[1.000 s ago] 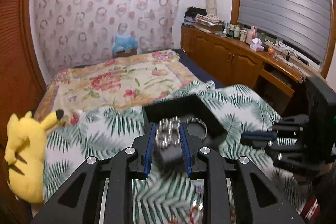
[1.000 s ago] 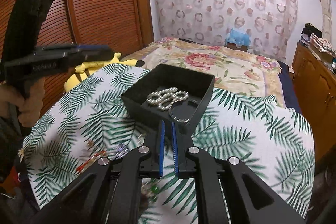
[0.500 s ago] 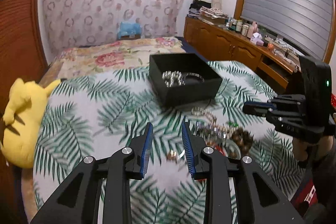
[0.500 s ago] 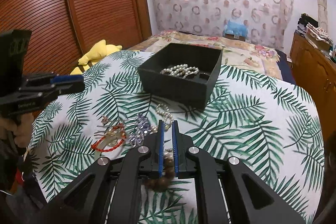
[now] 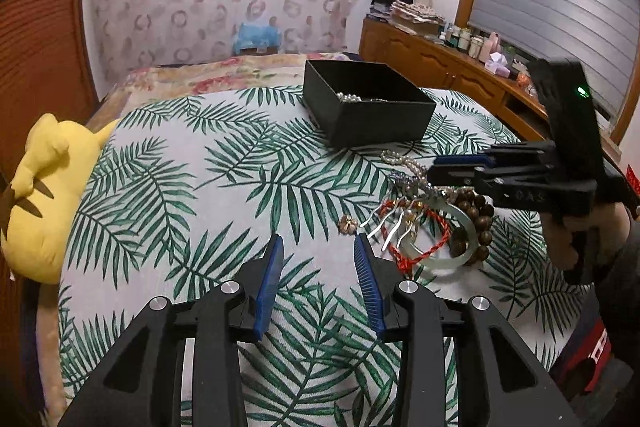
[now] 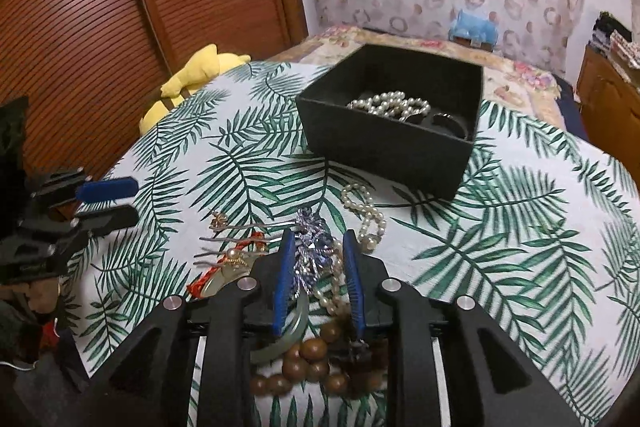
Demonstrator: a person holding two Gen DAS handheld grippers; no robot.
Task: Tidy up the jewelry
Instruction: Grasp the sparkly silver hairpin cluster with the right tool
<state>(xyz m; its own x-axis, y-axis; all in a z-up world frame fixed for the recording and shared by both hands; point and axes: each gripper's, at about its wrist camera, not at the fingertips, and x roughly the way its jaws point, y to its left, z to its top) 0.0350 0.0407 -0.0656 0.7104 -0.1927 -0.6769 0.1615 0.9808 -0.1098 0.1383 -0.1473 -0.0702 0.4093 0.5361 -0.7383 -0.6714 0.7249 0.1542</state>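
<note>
A black open box (image 5: 368,107) (image 6: 392,131) stands on the palm-leaf cloth and holds a pearl string (image 6: 390,105) and a dark ring. A jewelry pile lies in front of it: pearls (image 6: 366,217), a purple beaded piece (image 6: 312,247), silver hairpins (image 5: 384,227), a red cord bracelet (image 5: 428,247), a jade bangle (image 5: 452,255), brown wooden beads (image 6: 312,363), a small gold flower (image 5: 347,225). My left gripper (image 5: 318,247) is open and empty, just left of the pile. My right gripper (image 6: 318,243) is open, low over the pile, astride the purple piece.
A yellow plush toy (image 5: 40,195) lies at the table's left edge. A flowered bed (image 6: 400,43) is behind the table. A wooden cabinet (image 5: 440,67) with bottles runs along the right wall. A slatted wooden door (image 6: 120,7) stands to the left.
Both grippers have pulled back from the box toward the jewelry pile and lowered. The left has let the pearls fall into the box. The right gripper has opened over the pile.
</note>
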